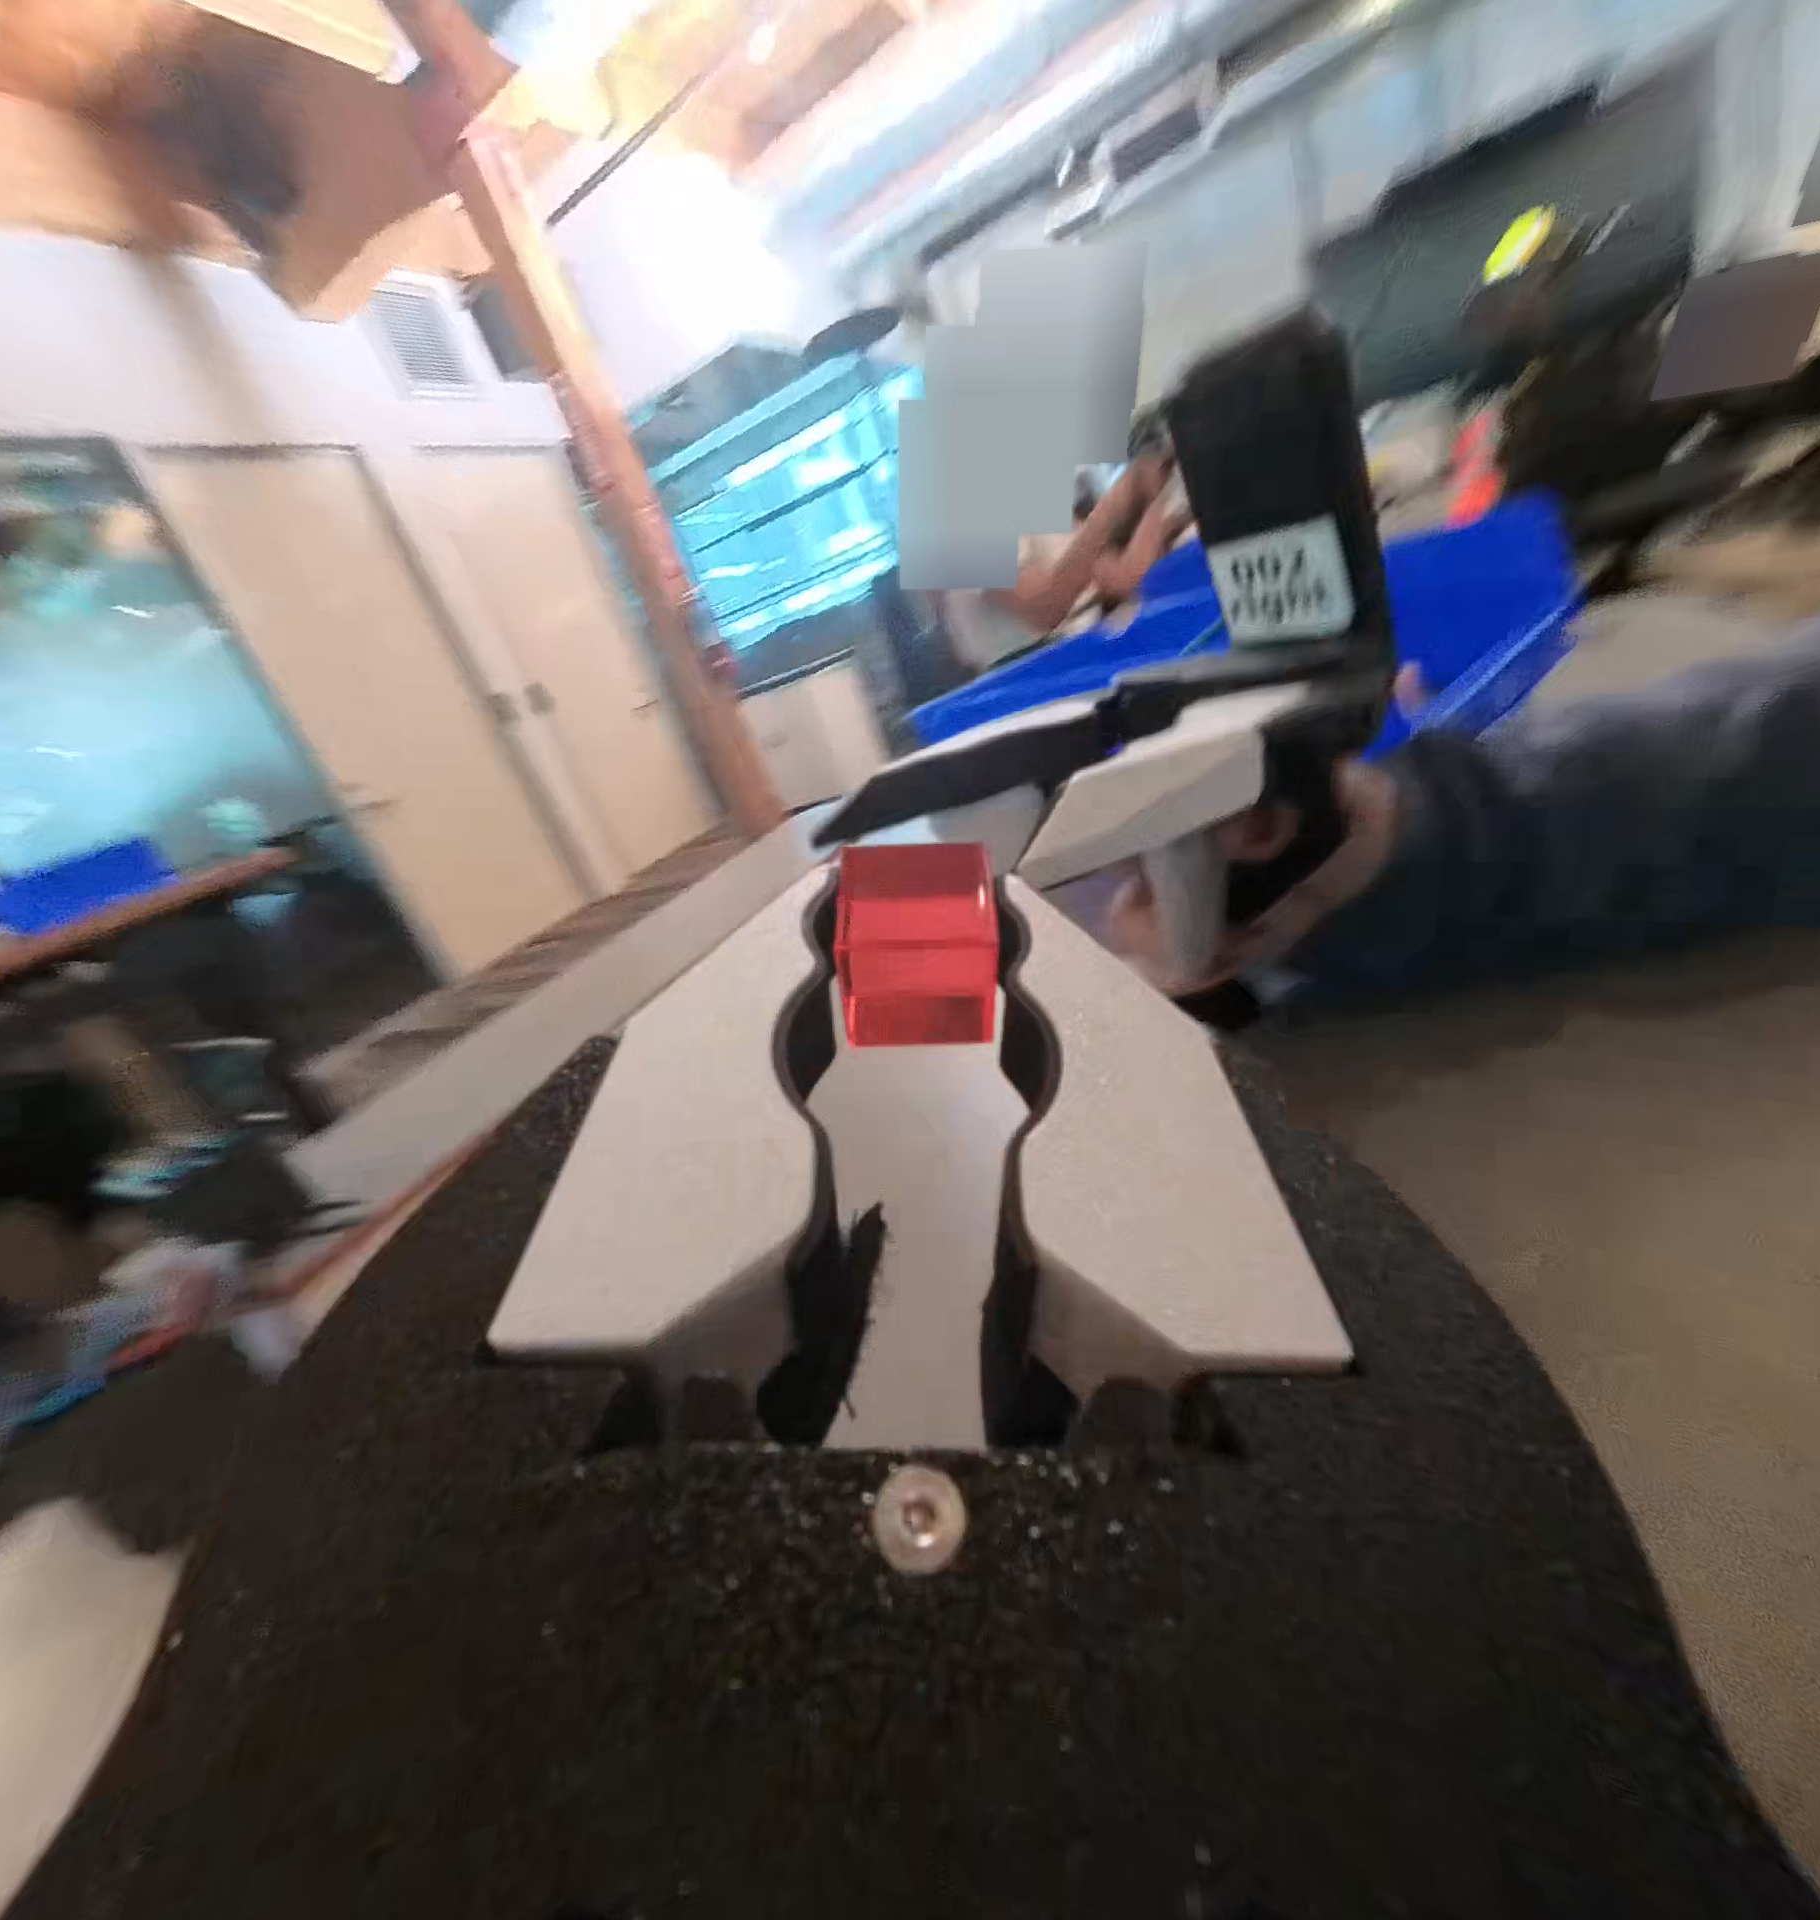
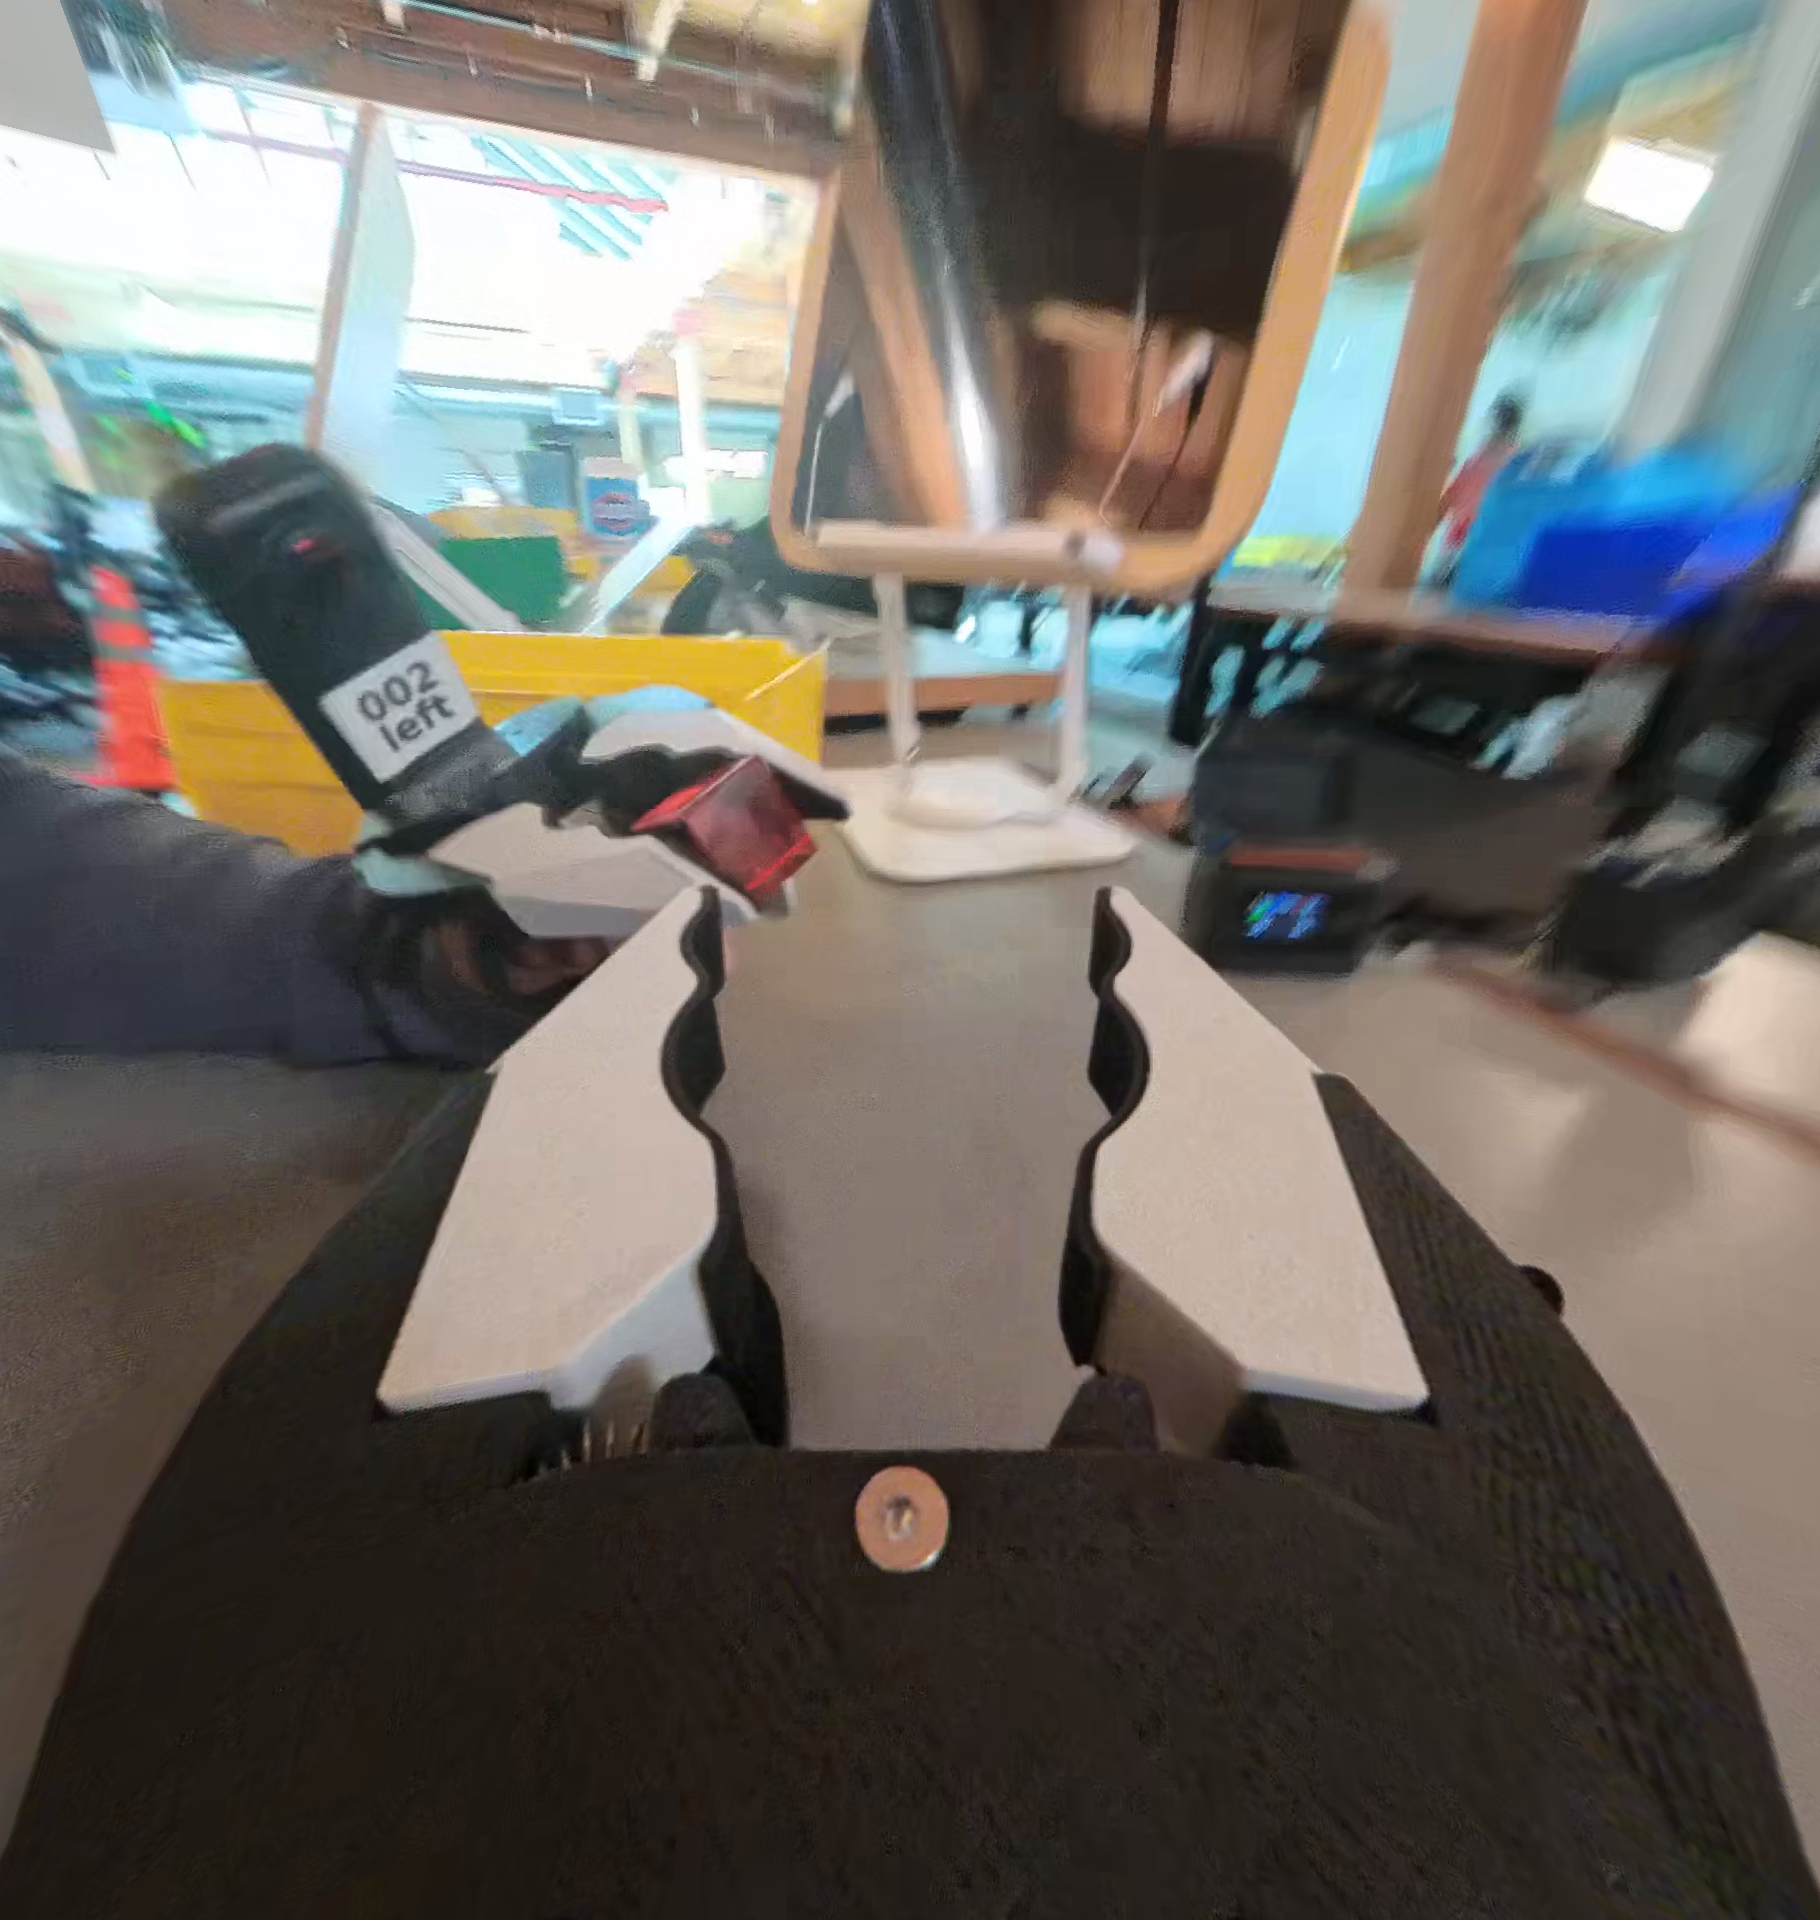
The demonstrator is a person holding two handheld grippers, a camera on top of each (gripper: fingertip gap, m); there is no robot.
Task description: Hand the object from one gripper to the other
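Meanwhile left gripper (image 1: 916, 914) pinches red cube (image 1: 914, 940); right gripper (image 2: 906, 925) gapes.

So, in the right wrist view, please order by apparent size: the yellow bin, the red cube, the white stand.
1. yellow bin
2. white stand
3. red cube

The cube is nearer the camera, so its true size is smaller still.

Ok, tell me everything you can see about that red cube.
The red cube is small, translucent and glossy, like clear plastic, with sharp edges. It is held off the table, clamped near the tips of the left gripper, whose dark pads press its two opposite sides. The right wrist view shows it tilted, just off the open right gripper, not touching it.
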